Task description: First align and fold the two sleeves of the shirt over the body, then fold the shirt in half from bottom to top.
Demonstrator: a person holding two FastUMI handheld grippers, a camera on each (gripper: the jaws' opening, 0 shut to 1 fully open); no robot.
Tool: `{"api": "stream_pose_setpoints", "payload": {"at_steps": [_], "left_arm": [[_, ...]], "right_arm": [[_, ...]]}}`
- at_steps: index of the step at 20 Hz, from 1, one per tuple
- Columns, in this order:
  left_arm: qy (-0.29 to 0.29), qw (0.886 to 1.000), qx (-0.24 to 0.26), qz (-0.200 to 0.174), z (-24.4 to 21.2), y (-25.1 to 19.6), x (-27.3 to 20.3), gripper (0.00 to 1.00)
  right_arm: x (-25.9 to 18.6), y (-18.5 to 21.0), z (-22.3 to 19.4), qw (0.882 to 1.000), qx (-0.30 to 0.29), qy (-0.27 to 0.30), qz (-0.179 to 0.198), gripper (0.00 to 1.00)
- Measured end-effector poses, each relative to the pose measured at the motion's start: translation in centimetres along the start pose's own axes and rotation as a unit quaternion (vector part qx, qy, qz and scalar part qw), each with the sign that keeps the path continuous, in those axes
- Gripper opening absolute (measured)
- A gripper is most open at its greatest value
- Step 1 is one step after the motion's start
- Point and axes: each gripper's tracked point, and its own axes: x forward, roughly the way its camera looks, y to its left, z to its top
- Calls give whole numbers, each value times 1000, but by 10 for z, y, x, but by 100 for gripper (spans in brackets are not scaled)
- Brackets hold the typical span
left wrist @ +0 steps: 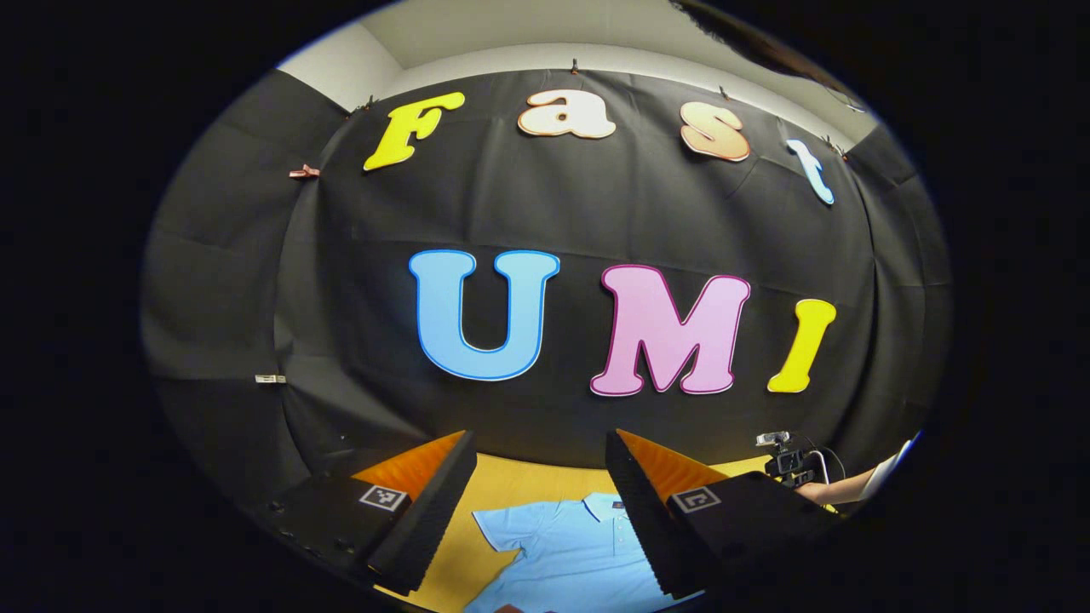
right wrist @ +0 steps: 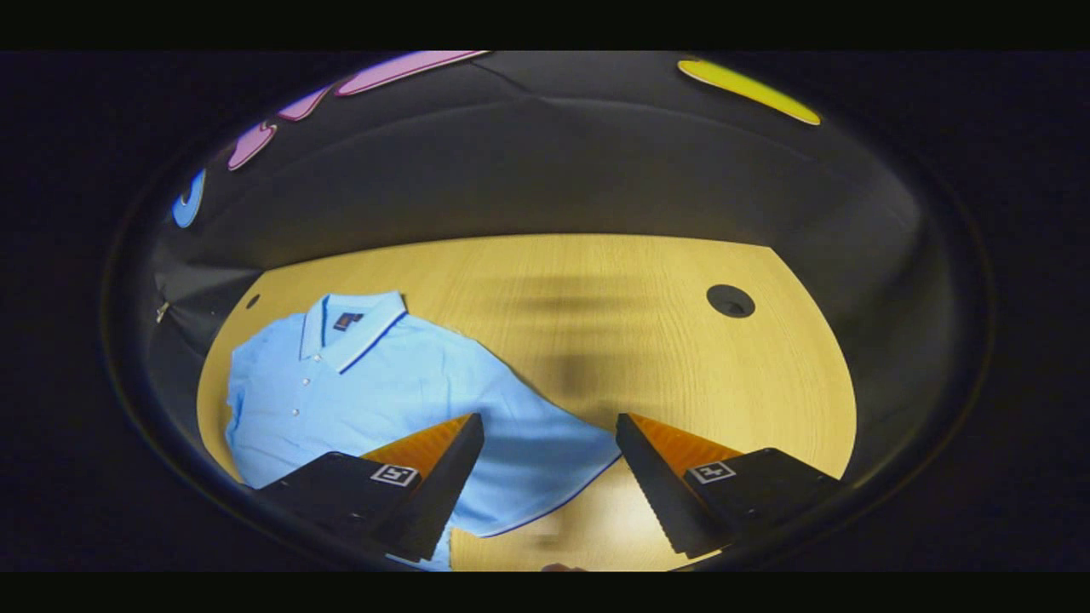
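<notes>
Wooden table [right wrist: 596, 289], shirt [right wrist: 358, 383] flat, jaws apart

The left gripper [left wrist: 540, 502] sits at the bottom middle of the left gripper view, its two fingers spread wide with nothing between them. At the lower right of that view the right gripper [left wrist: 788, 464] shows farther off, with a bare forearm [left wrist: 839, 489] behind it. In the right gripper view, the right gripper [right wrist: 549, 477] is likewise parted and holding nothing.
</notes>
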Motion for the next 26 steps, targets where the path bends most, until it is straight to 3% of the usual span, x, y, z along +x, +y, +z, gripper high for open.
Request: {"api": "stream_pose_setpoints", "payload": {"at_steps": [2,3,4,6,7,8,9,12,13,18,19,20,26], "left_arm": [[2,1000,-4,1,0,0,-2,97],[2,1000,-1,1,1,0,-3,96],[2,1000,3,2,0,2,-4,97],[2,1000,13,2,0,2,-6,97],[2,1000,15,0,1,1,-6,97],[2,1000,17,-1,0,1,-7,96],[3,1000,17,-2,0,0,-8,96],[3,1000,19,2,2,2,-10,97],[2,1000,18,3,4,3,-11,97],[0,999,30,18,5,15,-16,97],[1,999,30,18,6,16,-17,97],[1,1000,27,16,6,15,-18,97],[9,1000,27,11,-1,15,-18,97]], "right_arm": [[6,-5,-7,1000,6,12,-10,99],[9,-6,-11,1000,10,18,-12,92],[11,-7,-17,999,14,28,-16,99],[13,-12,-17,999,4,24,-28,99],[12,-14,-16,999,-10,23,-37,92],[15,-8,-16,999,-14,21,-28,92],[14,-3,-14,1000,-17,16,-21,67],[16,4,-14,1000,-11,12,-21,18],[16,8,-12,1000,-9,11,-16,10],[-5,30,16,1000,-9,-28,9,14],[-12,42,25,999,-6,-38,22,19],[-20,56,34,998,-2,-49,39,14],[-27,131,33,993,-10,-41,113,14]]}}
